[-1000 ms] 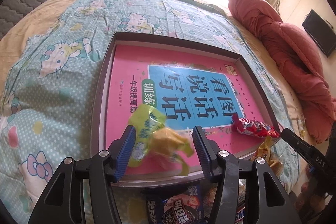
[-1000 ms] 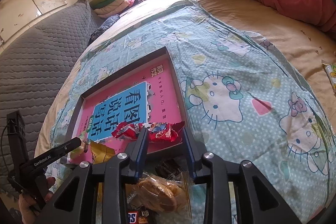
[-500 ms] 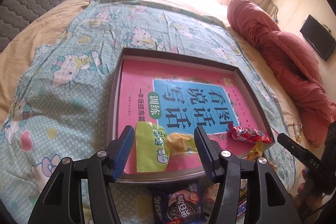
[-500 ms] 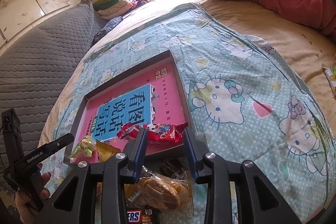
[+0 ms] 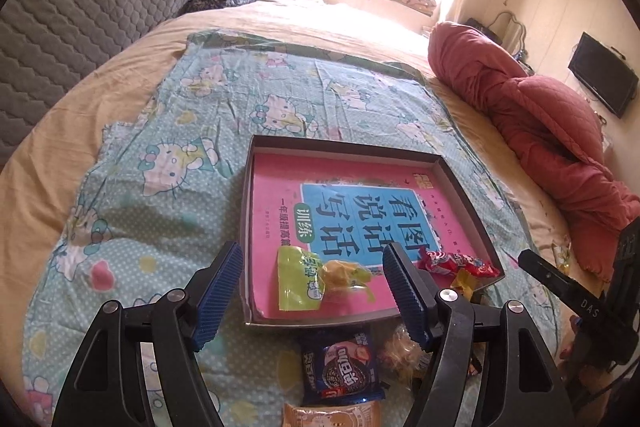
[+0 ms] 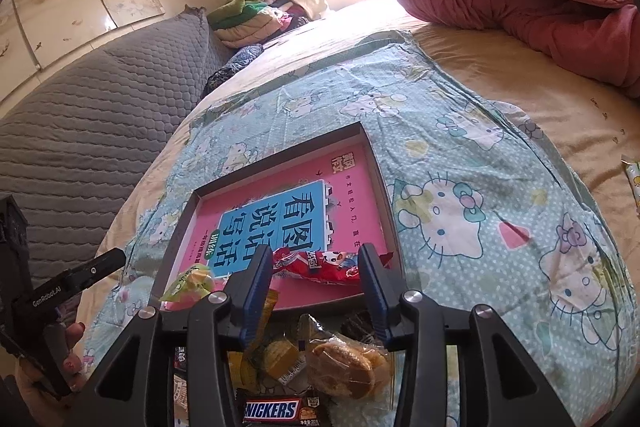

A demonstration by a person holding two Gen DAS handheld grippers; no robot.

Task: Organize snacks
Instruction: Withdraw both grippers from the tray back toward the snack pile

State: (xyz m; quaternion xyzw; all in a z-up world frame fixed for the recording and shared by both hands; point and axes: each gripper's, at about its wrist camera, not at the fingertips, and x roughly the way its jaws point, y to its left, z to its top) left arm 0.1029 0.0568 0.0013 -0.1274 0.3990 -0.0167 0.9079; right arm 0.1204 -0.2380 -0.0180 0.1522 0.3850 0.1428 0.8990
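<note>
A dark-rimmed shallow cardboard tray (image 5: 460,183) holds a pink book with a blue title panel (image 5: 360,211). A mint polka-dot cartoon-cat bedsheet (image 5: 168,195) lies beneath; a green-yellow snack packet (image 5: 304,279) and a red wrapper (image 6: 316,265) sit inside.

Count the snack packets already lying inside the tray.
2. A green-and-yellow packet lies near the tray's front left; a red packet lies at its front right corner. Others wait outside, nearer the cameras.
</note>
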